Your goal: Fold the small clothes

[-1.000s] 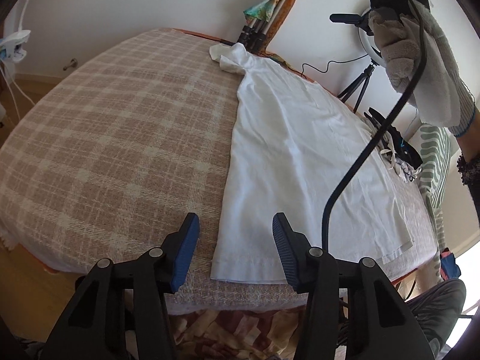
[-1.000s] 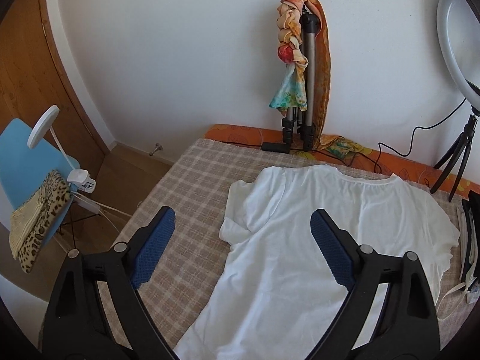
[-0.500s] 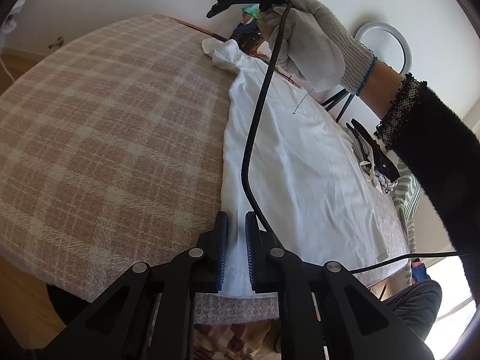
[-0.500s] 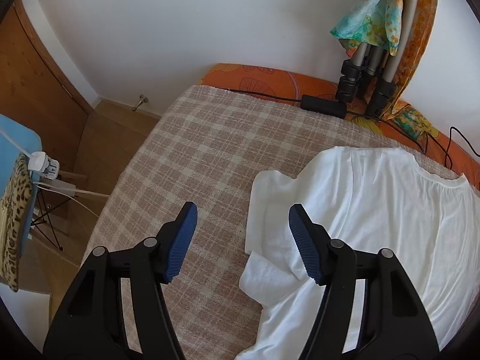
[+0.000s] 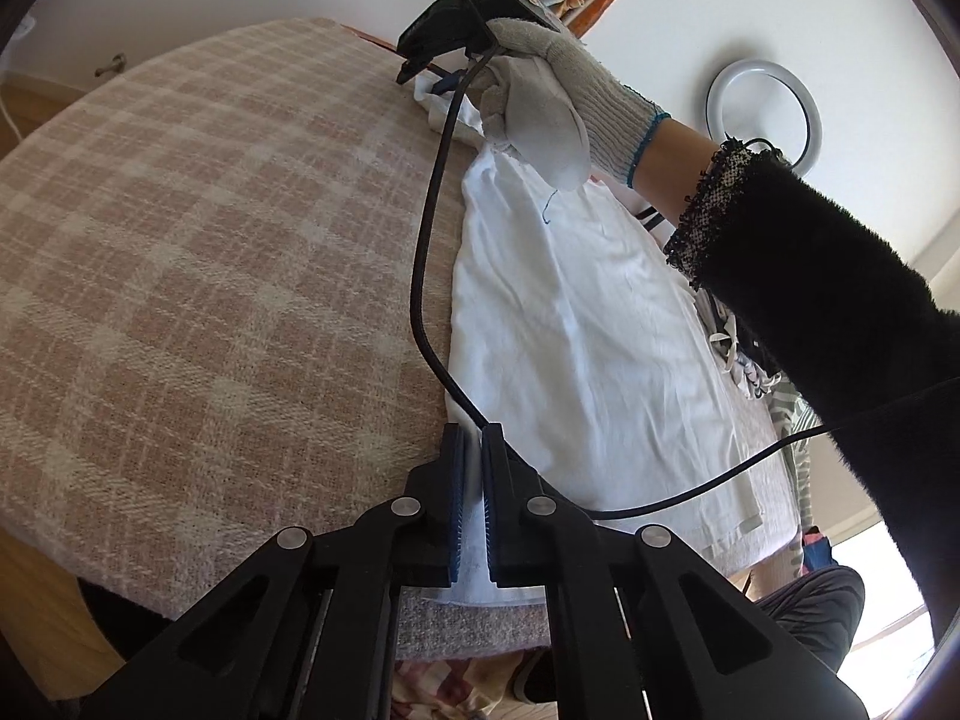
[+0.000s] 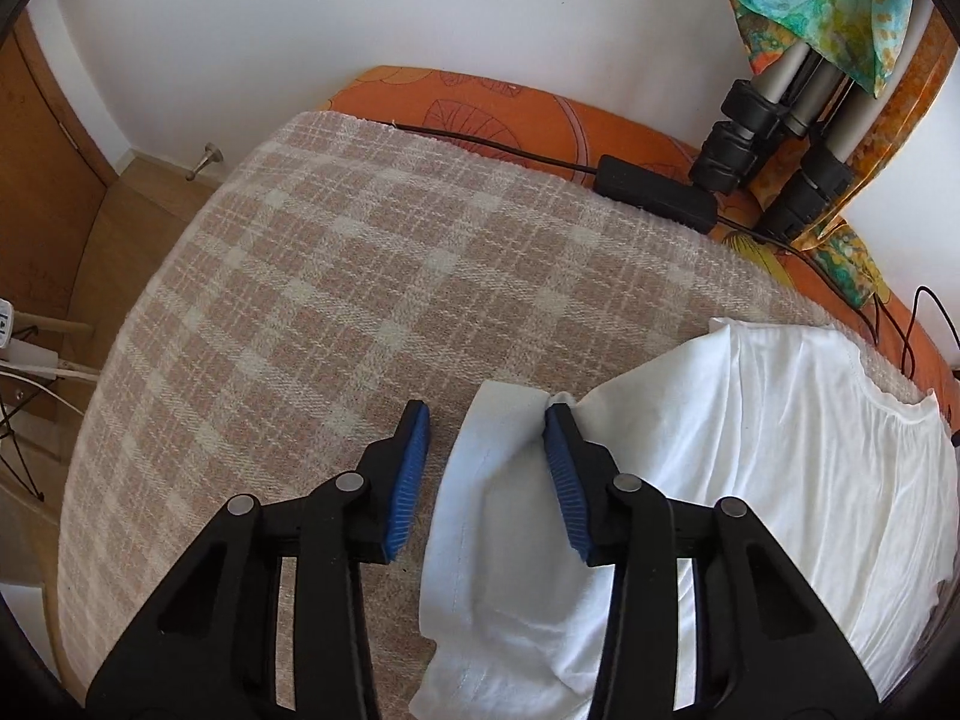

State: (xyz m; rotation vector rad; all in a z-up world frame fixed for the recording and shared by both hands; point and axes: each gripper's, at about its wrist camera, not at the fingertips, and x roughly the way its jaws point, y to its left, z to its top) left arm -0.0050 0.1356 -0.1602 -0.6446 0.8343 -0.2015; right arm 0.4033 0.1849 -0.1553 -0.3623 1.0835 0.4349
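Lies flat on the blanket point(image 5: 210, 240): a white shirt point(image 5: 588, 330), long axis running from the near hem point(image 5: 471, 516) away to the far collar, and filling the right part of the bed in the left wrist view.

Left tongs point(image 5: 474, 438): pressed together on the hem's near left corner, a strip of white cloth pinched between the pads.

Right tongs point(image 6: 486, 414): at the far end of that same left edge, pointing steeply down over the sleeve point(image 6: 498, 480). Part-way apart, having just been closing, with the sleeve's folded cuff between the pads. Right pad against the cloth where sleeve meets body; left pad over bare blanket just beside the cuff, seemingly not touching it, though hard to be sure from this angle. So no pinch there yet.

Turns on this, probably: both tongs on one long edge, the left one, near end gripped and far end only straddled. From either tongs the rest of the shirt lies to the right. Likely calls for finishing the far pinch, then carrying that edge rightward across the body, both ends level so the fold line stays parallel to the long axis.

Worth watching: a cable point(image 5: 426, 228) looping from the gloved hand point(image 5: 540, 102) down across the shirt's left edge, close by the left tongs.
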